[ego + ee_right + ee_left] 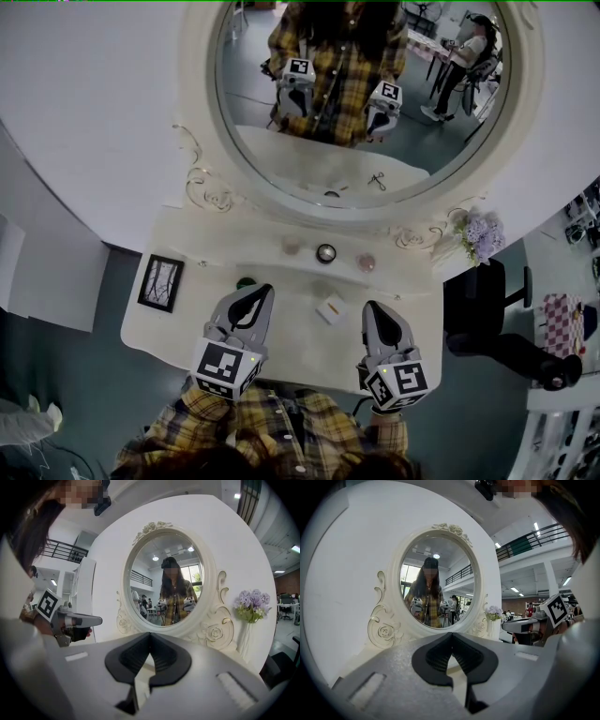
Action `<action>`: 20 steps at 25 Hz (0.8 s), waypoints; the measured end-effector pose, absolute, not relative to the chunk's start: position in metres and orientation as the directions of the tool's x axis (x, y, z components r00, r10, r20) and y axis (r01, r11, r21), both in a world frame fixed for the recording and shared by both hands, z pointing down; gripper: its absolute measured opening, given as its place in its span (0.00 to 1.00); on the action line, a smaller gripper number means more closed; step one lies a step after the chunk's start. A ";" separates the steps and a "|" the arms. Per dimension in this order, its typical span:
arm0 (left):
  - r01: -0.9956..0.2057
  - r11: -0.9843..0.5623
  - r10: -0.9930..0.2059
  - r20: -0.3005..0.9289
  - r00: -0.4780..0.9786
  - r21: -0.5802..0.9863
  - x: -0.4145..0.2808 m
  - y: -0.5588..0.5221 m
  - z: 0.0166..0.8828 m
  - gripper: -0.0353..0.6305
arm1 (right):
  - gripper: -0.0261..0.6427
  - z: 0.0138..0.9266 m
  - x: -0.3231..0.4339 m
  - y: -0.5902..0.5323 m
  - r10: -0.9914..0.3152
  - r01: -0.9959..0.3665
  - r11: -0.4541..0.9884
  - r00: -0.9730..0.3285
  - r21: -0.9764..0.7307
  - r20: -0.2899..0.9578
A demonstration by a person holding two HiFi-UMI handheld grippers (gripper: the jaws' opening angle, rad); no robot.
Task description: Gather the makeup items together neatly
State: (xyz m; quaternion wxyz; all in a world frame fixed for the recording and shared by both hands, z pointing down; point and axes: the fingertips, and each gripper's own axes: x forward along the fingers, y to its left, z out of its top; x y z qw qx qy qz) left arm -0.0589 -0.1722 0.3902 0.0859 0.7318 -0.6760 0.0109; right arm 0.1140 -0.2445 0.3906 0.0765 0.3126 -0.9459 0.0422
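Above the vanity [164,333], left tool [262,291], right tool [370,307] both closed, empty — makeup items [325,252] only in head view.

I see a home-style corner set up inside a big open work hall, not a real bedroom. The corner is a cream dressing table [300,333] with an ornate round mirror [164,581], small jars [325,252] on its shelf, a vase of lilac flowers [253,604] and a framed picture [161,282]. Around it the room looks like a lab or an office. There is a high ceiling with strip lights [536,527], an upper gallery with a railing [534,541], a black office chair [487,286], and another person [464,61] among desks in the mirror.
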 end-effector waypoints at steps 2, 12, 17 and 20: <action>-0.991 -0.072 -0.988 0.132 0.087 0.111 -0.059 -0.173 0.390 0.04 | 0.05 0.390 0.114 -0.245 -0.584 -0.597 0.802 -0.793 -0.030 0.171; -0.991 -0.069 -0.988 0.131 0.083 0.111 -0.062 -0.175 0.391 0.04 | 0.05 0.394 0.113 -0.247 -0.589 -0.602 0.798 -0.787 -0.023 0.184; -0.992 -0.068 -0.988 0.133 0.083 0.111 -0.062 -0.175 0.391 0.04 | 0.05 0.391 0.112 -0.247 -0.590 -0.602 0.798 -0.787 -0.020 0.180; -0.991 -0.068 -0.988 0.133 0.083 0.112 -0.062 -0.175 0.391 0.04 | 0.05 0.393 0.112 -0.247 -0.591 -0.603 0.798 -0.786 -0.016 0.183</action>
